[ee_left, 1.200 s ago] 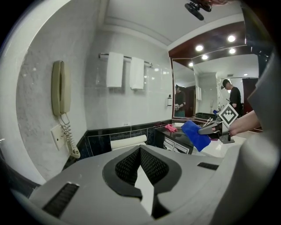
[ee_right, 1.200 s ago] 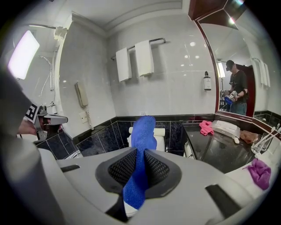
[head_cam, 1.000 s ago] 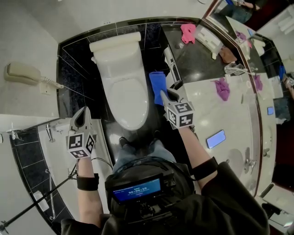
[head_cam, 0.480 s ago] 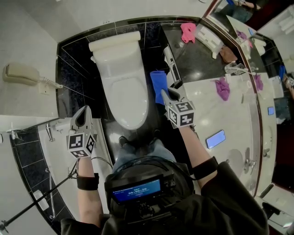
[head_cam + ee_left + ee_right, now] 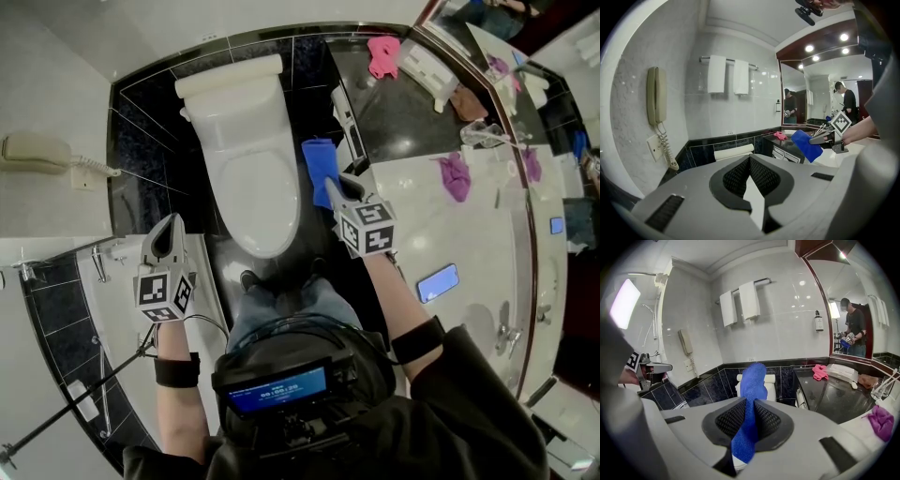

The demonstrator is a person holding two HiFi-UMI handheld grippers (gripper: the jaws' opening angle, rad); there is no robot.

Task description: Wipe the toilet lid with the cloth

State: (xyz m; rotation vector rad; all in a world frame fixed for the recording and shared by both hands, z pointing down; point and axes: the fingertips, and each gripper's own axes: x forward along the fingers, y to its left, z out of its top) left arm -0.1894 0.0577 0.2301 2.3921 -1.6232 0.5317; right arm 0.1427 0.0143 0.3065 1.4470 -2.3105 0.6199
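- Blue soft cloth (image 5: 320, 159) is clamped in the jaws of the right gripper (image 5: 332, 186), just right of the white oval toilet lid (image 5: 255, 202).
- Jaws of the left gripper (image 5: 174, 223) are pressed together, empty.

place: bathroom | cues: toilet (image 5: 251, 183), hung towels (image 5: 749, 301), vanity mirror (image 5: 855, 310), wall phone (image 5: 655, 96)

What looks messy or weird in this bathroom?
Only small things: a pink cloth lies crumpled on the dark counter, and a purple cloth lies bunched on the white counter, neither folded. The toilet lid sits shut and straight; nothing looks spilled or broken.
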